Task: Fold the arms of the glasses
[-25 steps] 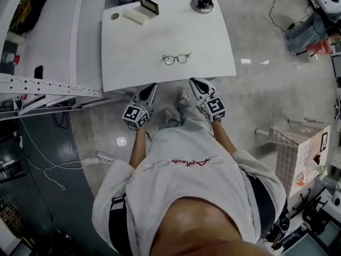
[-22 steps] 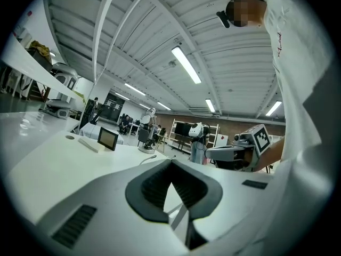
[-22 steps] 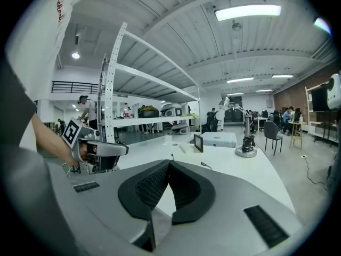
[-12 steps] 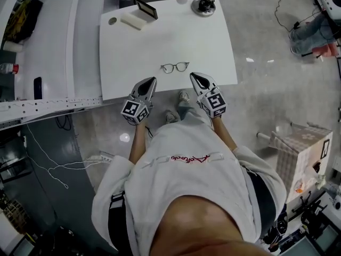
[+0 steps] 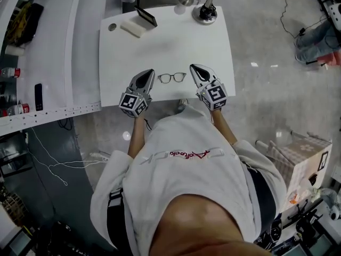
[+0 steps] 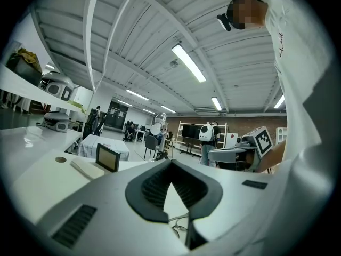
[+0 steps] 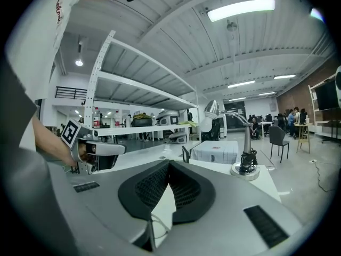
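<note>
A pair of thin dark-rimmed glasses (image 5: 172, 78) lies on the white table (image 5: 165, 44) close to its near edge. Its arms are too fine to make out from above. My left gripper (image 5: 149, 73) is just left of the glasses, jaws shut and empty. My right gripper (image 5: 193, 68) is just right of them, also shut and empty. In the left gripper view the shut left gripper (image 6: 171, 161) hides most of the glasses (image 6: 178, 229); the right gripper (image 6: 250, 149) shows beyond. In the right gripper view a thin wire of the glasses (image 7: 155, 217) shows under the shut right gripper (image 7: 169, 162).
At the table's far side stand a desk lamp (image 5: 205, 10), a small dark framed panel (image 5: 145, 16) and a white block (image 5: 132, 29), with a round hole (image 5: 112, 27) near the corner. A long white bench (image 5: 50, 47) runs along the left.
Both grippers have moved forward from in front of the table edge to over the table, and now flank the glasses. Their jaws stayed shut.
</note>
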The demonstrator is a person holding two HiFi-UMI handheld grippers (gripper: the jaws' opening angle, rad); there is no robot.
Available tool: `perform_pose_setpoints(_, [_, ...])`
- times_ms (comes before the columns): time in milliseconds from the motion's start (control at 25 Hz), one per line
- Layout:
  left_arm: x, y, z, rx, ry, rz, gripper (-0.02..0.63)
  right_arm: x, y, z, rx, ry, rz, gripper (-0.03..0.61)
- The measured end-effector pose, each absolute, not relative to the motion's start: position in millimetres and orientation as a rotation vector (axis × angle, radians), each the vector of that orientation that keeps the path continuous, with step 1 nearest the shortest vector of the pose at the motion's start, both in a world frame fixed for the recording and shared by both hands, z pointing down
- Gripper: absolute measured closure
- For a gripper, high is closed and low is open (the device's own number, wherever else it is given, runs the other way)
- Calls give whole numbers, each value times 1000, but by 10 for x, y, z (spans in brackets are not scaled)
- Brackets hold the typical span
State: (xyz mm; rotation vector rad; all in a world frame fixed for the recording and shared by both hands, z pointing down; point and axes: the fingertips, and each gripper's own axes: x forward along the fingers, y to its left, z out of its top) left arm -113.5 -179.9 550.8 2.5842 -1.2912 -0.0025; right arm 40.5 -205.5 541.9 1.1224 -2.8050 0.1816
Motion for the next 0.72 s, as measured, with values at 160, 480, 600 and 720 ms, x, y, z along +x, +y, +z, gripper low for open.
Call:
perform_pose_setpoints(160, [-1151, -1891, 5546, 2562, -1322, 26, 592, 419, -2174, 5454, 1091, -2817, 198, 546])
perform_pose_setpoints(480, [-1274, -1943, 5813, 2475, -1317, 64, 592, 531, -2239, 5764, 1124, -2747, 322, 546])
perform_pose_setpoints(600, [-1312, -1976, 5930, 2468, -1275, 89, 592, 542, -2221, 5889, 1159, -2716, 400, 546])
perform_pose_setpoints(720, [-1376, -1985, 6014, 2454, -1249, 105, 592, 547, -2175, 6003, 1195, -2681, 468, 546])
